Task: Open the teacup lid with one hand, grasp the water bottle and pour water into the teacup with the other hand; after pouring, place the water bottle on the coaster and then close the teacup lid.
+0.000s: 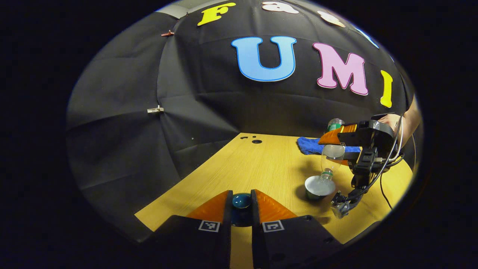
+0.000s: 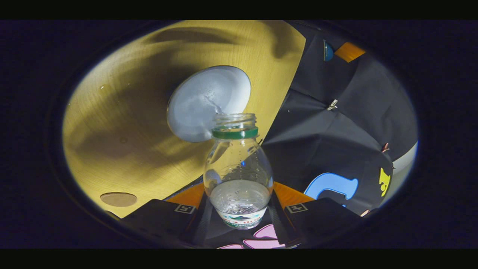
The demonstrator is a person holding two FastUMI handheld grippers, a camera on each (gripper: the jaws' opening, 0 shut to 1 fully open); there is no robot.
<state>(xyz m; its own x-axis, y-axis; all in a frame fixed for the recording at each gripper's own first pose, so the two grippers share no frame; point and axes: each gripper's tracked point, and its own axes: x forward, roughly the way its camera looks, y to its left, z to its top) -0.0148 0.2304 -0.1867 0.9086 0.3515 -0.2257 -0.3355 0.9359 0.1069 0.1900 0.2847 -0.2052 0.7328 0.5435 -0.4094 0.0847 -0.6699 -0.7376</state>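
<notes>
My left gripper (image 1: 241, 196) is shut on the dark blue teacup lid (image 1: 241, 201) and holds it above the table's near-left part. The lidless teacup (image 1: 319, 186), white inside, stands on the wooden table (image 1: 269, 168). My right gripper (image 2: 239, 192) is shut on the clear water bottle (image 2: 239, 172), which is uncapped and has a green neck ring. The bottle (image 1: 331, 157) is tipped with its mouth over the teacup (image 2: 207, 102), and some water is in it. A round brown coaster (image 2: 118, 199) lies flat on the table. The lid (image 2: 328, 50) also shows far off.
A blue cloth (image 1: 309, 145) lies at the table's far side. A green-capped bottle top (image 1: 335, 124) rises behind the right gripper (image 1: 358, 149), which a hand (image 1: 388, 120) holds. Small holes (image 1: 257, 141) mark the far table edge. A black cable (image 1: 384, 190) trails at the right.
</notes>
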